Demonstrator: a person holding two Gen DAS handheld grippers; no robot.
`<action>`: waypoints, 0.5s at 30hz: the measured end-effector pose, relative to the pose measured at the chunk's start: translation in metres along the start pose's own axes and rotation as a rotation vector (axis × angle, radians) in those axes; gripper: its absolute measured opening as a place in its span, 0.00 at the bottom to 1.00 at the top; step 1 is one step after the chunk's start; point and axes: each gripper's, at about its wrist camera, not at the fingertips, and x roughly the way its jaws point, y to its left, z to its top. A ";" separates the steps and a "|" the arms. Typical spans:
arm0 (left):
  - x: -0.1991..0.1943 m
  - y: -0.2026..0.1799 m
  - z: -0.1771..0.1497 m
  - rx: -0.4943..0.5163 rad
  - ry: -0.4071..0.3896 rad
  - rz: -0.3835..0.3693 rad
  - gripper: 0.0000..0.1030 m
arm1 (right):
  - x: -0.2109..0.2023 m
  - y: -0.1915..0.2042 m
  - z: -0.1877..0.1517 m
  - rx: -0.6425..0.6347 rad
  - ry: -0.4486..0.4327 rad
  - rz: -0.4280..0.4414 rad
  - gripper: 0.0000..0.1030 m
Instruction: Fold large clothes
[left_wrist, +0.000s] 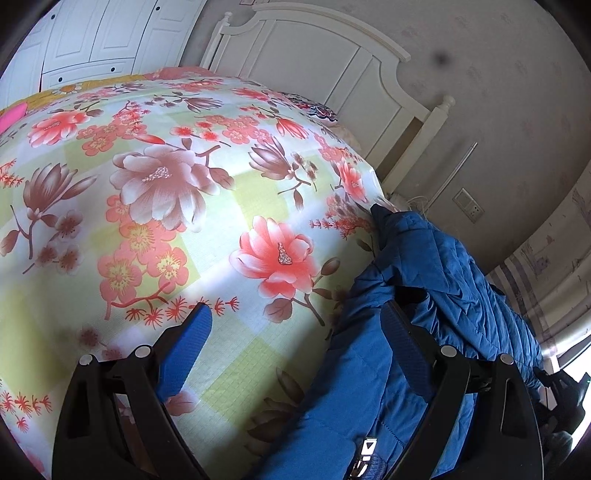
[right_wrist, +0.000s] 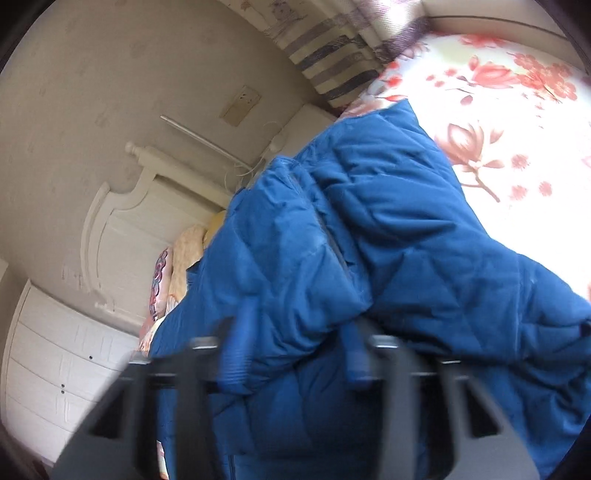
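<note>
**Blue quilted jacket on bed: fold about to be set up**

Left gripper: jaws spread wide, nothing pinched. One finger hangs over bare bedspread; the other rests against the jacket, which lies bunched just ahead of it and to that finger's side, near the bed's edge.

Right gripper: picture is motion-blurred. The fingers show apart in the smear, with puffy fabric bulging between and past them. Judged closed on a fold of the jacket, though the pad contact itself cannot be made out.

Jacket is crumpled, not spread. A dark seam or zip line runs away from the right gripper up the middle of the garment.

Doing this step well, as I judge it:
- Left gripper should take an edge, hem or shoulder, not a thick handful; the padding will slip from a shallow pinch.
- Pull both grips apart to flatten the body on the bedspread before any fold.
- Keep the garment away from the bed's edge so it does not slide off.

Writing: none legible. A small metal zip pull sits close under the left gripper; no brand readable.
</note>
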 end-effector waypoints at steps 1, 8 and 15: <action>0.000 0.000 0.000 0.000 -0.001 -0.002 0.86 | -0.013 0.010 -0.004 -0.034 -0.024 0.023 0.18; -0.002 -0.004 0.000 0.021 -0.008 -0.007 0.86 | -0.060 0.012 -0.036 -0.140 -0.025 -0.023 0.20; -0.015 -0.014 0.001 0.080 -0.024 -0.012 0.86 | -0.074 -0.014 -0.036 -0.080 -0.067 -0.077 0.41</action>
